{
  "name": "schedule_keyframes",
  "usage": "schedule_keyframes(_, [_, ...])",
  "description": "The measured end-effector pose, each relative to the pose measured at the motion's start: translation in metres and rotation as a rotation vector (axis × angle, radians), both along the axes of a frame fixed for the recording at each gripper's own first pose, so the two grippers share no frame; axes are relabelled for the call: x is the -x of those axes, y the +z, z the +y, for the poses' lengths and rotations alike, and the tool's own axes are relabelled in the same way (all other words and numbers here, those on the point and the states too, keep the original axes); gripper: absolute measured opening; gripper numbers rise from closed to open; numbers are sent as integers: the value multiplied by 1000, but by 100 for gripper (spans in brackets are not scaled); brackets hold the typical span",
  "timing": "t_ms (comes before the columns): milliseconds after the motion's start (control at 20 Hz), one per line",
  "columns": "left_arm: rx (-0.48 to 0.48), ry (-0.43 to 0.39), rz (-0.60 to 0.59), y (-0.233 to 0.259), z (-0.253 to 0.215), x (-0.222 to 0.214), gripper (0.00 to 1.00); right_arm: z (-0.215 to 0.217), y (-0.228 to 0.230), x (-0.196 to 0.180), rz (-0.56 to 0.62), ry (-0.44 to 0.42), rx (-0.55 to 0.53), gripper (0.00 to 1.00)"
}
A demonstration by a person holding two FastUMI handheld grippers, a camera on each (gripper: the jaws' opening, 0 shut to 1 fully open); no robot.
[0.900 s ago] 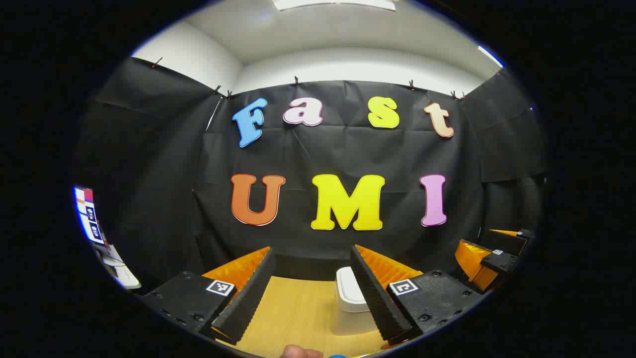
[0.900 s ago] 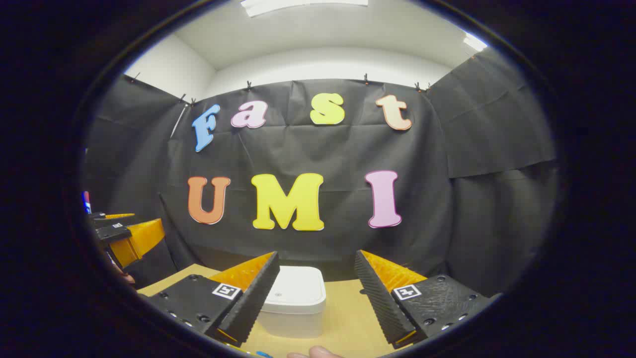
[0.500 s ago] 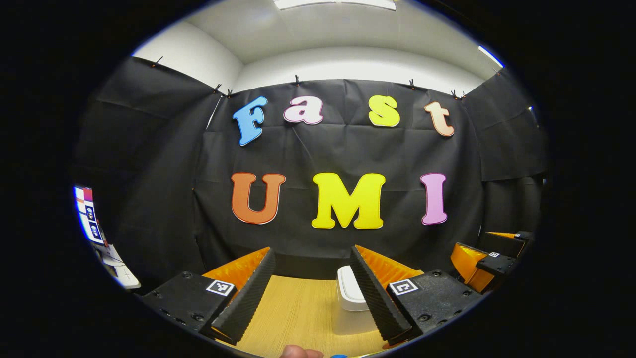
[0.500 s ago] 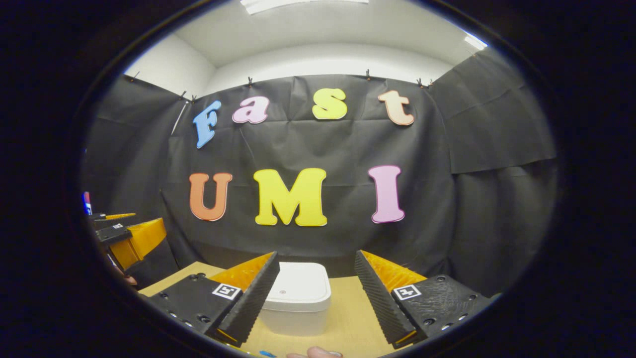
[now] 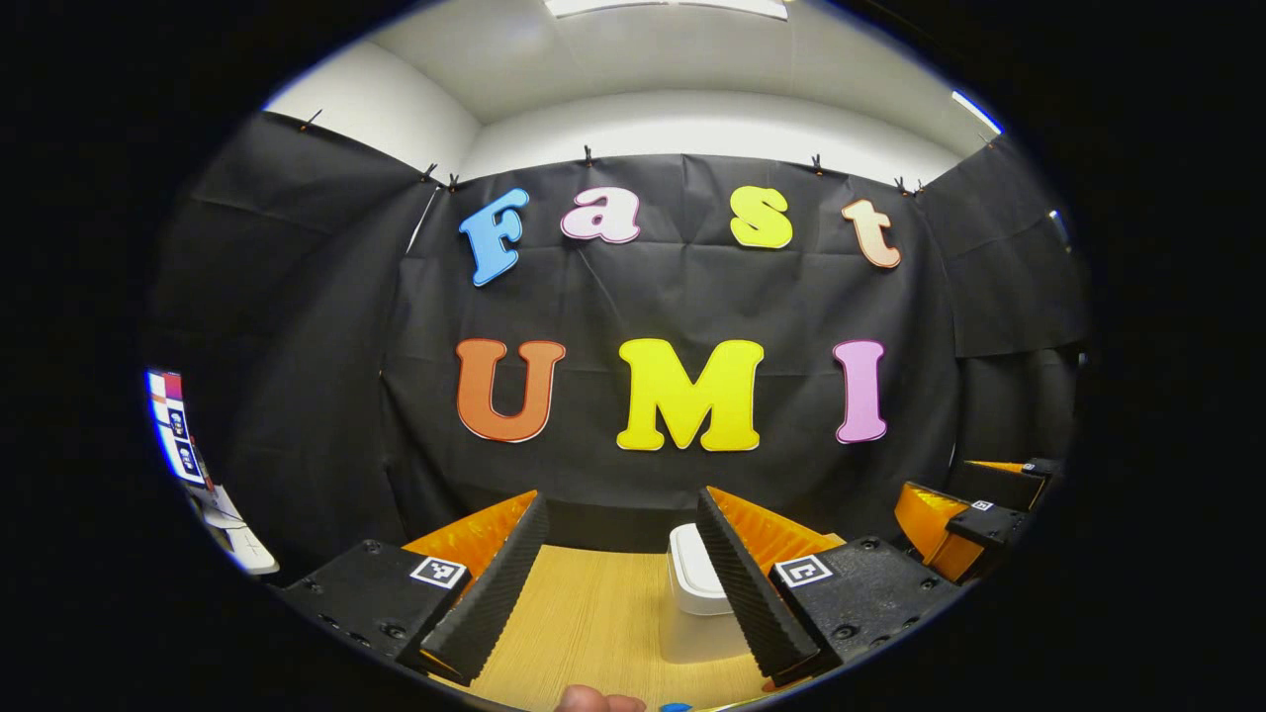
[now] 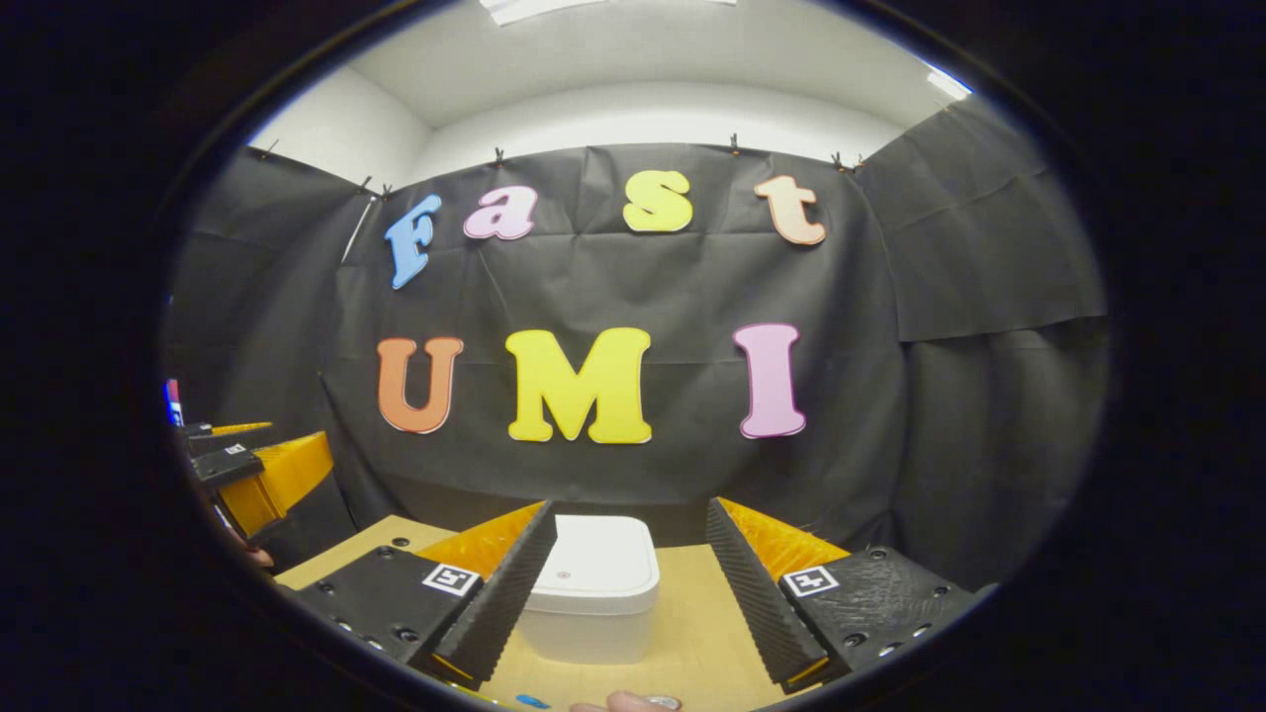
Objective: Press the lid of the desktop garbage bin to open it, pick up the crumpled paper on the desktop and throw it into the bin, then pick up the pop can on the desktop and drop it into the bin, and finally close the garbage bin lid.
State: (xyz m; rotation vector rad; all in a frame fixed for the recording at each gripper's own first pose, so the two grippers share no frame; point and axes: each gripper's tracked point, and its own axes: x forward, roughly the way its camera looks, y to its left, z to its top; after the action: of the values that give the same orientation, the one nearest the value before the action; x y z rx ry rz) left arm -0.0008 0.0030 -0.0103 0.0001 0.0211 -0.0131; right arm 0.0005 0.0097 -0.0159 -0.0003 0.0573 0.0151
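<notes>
On the wooden desktop (image 6: pixel 692 633), a white garbage bin (image 6: pixel 591 591) stands with its lid (image 6: pixel 598 569) down, ahead of two raised grippers.

In the right gripper view the right gripper (image 6: pixel 630 583) hangs above the desk, fingers spread wide apart and empty, the bin just beyond them, left of centre. The left gripper (image 5: pixel 618 574) is likewise spread and empty, the bin at its right finger. The opening press seems not yet made; next, a fingertip should come down on the lid.
</notes>
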Motion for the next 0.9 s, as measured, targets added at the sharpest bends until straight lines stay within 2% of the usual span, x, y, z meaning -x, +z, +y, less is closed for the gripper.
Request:
schedule_keyframes(450, [-26, -17, 12, -6, -3, 2, 97, 3, -15, -9, 46, 10, -2, 98])
schedule_keyframes(500, [-26, -18, 17, -7, -3, 3, 97, 3, -18, -10, 53, 12, -4, 95])
schedule_keyframes(900, [-31, -23, 36, -13, -5, 3, 97, 14, -41, -19, 123, 56, 5, 95])
